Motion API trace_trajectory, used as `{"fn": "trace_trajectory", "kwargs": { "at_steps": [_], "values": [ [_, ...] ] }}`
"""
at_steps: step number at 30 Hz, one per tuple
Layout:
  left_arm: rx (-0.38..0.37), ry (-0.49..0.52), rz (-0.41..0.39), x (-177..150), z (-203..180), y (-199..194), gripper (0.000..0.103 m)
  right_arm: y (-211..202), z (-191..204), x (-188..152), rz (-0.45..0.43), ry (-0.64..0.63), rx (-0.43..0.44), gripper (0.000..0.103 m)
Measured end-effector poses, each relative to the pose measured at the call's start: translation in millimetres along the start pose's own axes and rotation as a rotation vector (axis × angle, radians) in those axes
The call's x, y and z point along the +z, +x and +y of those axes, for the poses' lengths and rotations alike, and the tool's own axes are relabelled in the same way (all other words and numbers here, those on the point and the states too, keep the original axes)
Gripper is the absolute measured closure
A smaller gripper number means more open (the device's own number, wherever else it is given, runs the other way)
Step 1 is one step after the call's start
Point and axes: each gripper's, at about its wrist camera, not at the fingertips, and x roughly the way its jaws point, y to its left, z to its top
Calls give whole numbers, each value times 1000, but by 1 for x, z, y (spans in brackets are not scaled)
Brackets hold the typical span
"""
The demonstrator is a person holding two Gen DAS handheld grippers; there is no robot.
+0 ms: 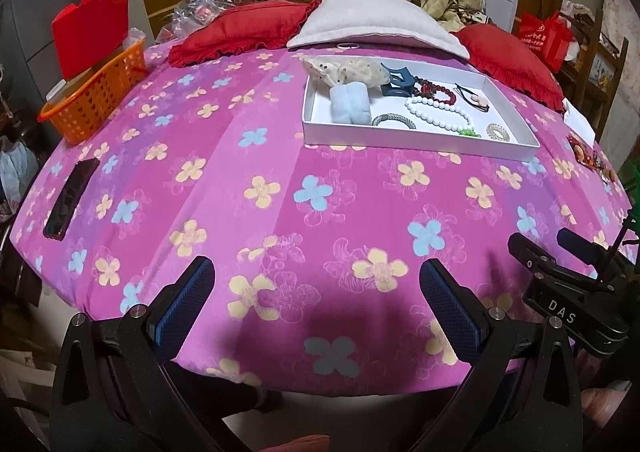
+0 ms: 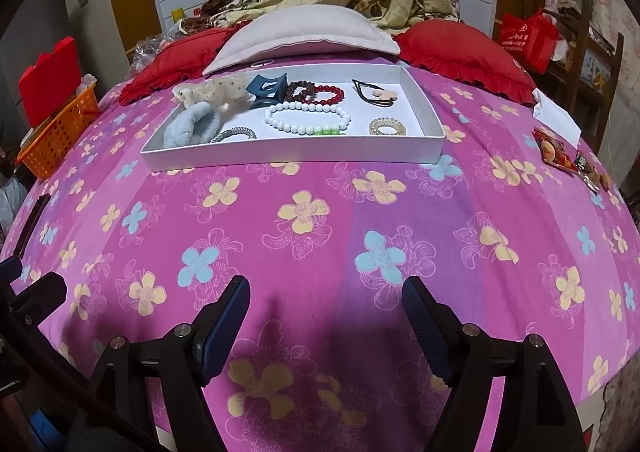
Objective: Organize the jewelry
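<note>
White cardboard tray (image 2: 294, 156) well ahead of both sets of jaws, on pink flowered bedsheet (image 2: 320, 220). Inside, seen from right wrist view: pale blue fluffy scrunchie (image 2: 192, 128) at left end, cream dotted scrunchie (image 2: 216, 90) behind it, dark blue claw clip (image 2: 267, 90) beside that, dark red bead bracelet (image 2: 318, 92) touching clip, white bead bracelet with green beads (image 2: 308, 118) in middle, silver-grey hair tie (image 2: 236, 133) near front wall, black hair tie with beige flower (image 2: 374, 94) toward far right, clear spiral hair tie (image 2: 387, 126) near front right.

Left gripper (image 1: 316, 284) low over near edge of sheet, jaws spread wide, nothing between blue pads (image 1: 188, 304). Right gripper (image 2: 326, 308) likewise low, jaws released and wide apart, gripping nothing. Both pointed toward tray, well short of it.

Left wrist view only: orange basket (image 1: 94, 96) far left of jaws in full, dark phone (image 1: 70, 198) lying flat on sheet to left, part of right gripper's body at right edge, marked DAS. Right wrist view only: snack packets (image 2: 556, 152) on sheet far right of jaws, clearly seen. Both views: grey pillow (image 2: 304, 36) and red cushions (image 2: 464, 48) beyond tray.
</note>
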Motion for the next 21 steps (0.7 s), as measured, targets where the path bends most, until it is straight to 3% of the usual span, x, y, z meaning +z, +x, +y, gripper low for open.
{"fn": "trace_trajectory", "kwargs": {
  "at_steps": [21],
  "values": [
    [-10,0,37,-4,-2,8,0,4,-2,-3,12,2,3,26]
  ]
}}
